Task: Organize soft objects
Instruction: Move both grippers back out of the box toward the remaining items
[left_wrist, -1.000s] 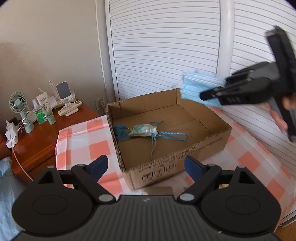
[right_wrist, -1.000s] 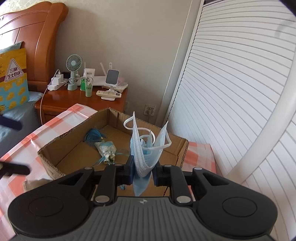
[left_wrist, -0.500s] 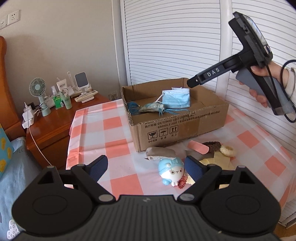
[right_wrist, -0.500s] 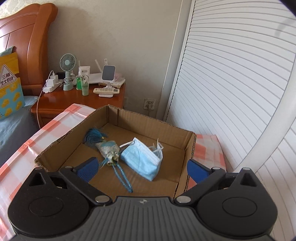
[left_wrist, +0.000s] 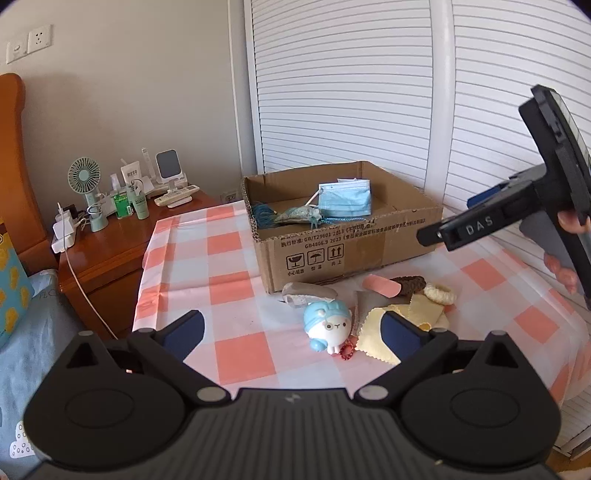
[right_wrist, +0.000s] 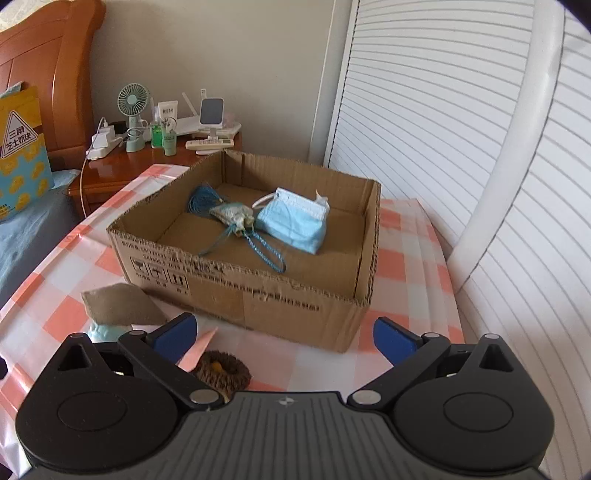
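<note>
Half-hidden brown scrunchie, plush toy mostly covered

We see a checked table carrying a cardboard box near its far edge, soft toy and cloths nearer us.

In the right wrist view the gripper's own body covers most of the brown knitted scrunchie and the pink strip, and only a sliver of the blue plush toy shows. In the left wrist view the cardboard box wall hides the lower part of the face mask and the tasselled pouch. The right gripper is cut off by the picture's right edge, with only fingers of the hand showing. The box's small print is too fine to read, as are the bottle labels on the nightstand.
</note>
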